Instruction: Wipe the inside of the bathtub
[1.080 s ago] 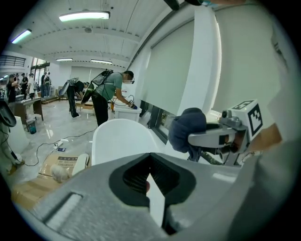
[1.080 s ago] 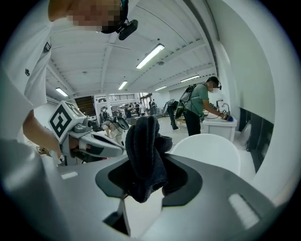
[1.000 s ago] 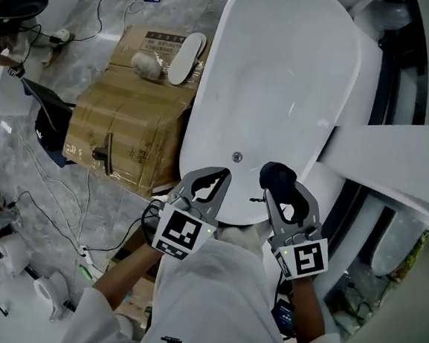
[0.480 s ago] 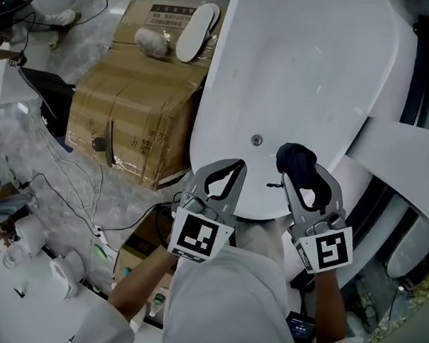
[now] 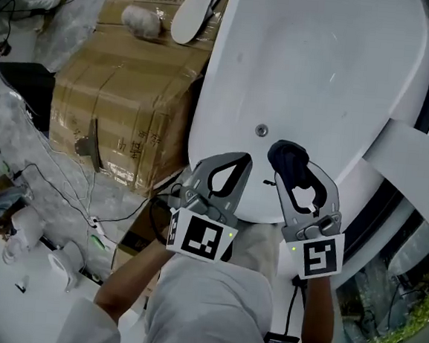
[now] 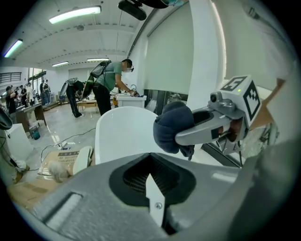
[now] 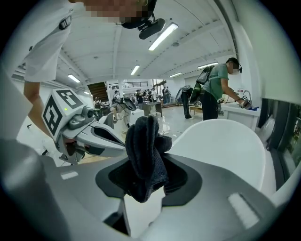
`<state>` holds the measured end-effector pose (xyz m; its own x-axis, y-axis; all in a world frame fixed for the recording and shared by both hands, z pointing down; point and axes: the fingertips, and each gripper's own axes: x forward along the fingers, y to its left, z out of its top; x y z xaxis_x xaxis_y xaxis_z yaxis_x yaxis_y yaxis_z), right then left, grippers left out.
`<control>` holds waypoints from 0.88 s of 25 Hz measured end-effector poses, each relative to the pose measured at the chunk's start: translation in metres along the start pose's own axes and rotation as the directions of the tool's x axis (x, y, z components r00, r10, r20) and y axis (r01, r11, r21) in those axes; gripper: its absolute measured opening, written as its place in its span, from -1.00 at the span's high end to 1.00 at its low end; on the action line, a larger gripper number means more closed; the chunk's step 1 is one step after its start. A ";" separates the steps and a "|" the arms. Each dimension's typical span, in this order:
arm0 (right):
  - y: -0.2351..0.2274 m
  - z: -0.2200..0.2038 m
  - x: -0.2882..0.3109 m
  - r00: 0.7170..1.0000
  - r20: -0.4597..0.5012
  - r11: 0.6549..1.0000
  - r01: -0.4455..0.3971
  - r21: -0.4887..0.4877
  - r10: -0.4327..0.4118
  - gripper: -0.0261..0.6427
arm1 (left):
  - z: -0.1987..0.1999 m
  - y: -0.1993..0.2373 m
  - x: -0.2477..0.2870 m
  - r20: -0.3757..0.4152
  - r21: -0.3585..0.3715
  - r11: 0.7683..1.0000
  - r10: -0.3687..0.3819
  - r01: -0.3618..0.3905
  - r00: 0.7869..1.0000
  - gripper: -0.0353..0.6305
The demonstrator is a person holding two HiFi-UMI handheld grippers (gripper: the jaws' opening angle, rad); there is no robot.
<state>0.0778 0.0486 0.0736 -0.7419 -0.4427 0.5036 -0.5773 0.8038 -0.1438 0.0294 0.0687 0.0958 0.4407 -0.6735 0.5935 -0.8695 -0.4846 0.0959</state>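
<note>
The white bathtub (image 5: pixel 320 72) stretches away from me, its drain (image 5: pixel 261 130) near the close end. Both grippers hover side by side over the tub's near rim. My right gripper (image 5: pixel 288 164) is shut on a dark blue cloth (image 5: pixel 287 155), bunched up at its tips just right of the drain. In the right gripper view the cloth (image 7: pixel 146 150) sticks up between the jaws, with the tub (image 7: pixel 225 141) beyond. My left gripper (image 5: pixel 238 161) is shut with nothing in it. The left gripper view shows the cloth (image 6: pixel 171 124) and tub (image 6: pixel 124 132).
A taped cardboard box (image 5: pixel 124 99) stands against the tub's left side, with a white oval piece (image 5: pixel 193 1) and a grey fluffy lump (image 5: pixel 142 19) on top. Cables (image 5: pixel 57 183) trail over the floor at left. A white panel (image 5: pixel 417 159) lies at right. People (image 6: pixel 110 80) stand far behind.
The head view has shifted, so the tub and box sit higher and larger in the picture. Both grippers stay together at the tub's near end, the right one still holding the cloth.
</note>
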 end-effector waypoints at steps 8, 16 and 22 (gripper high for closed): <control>-0.015 -0.035 0.050 0.999 0.006 0.999 0.036 0.008 -0.036 0.46 | -0.060 0.019 0.031 -0.032 -0.062 0.998 0.006 -0.008 0.999 0.90; -0.035 -0.082 0.097 0.999 -0.004 0.998 0.036 0.060 -0.036 0.46 | -0.106 0.036 0.072 -0.055 -0.192 0.981 0.013 -0.023 0.998 0.90; -0.053 -0.119 0.129 0.997 -0.027 0.993 0.068 0.092 -0.066 0.46 | -0.130 0.045 0.103 -0.059 -0.196 0.980 0.016 -0.027 0.998 0.90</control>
<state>0.0537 -0.0036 0.2476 -0.6929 -0.4834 0.5351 -0.6551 0.7320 -0.1871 0.0065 0.0498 0.2647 0.4126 -0.6469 0.6413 -0.9081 -0.3471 0.2342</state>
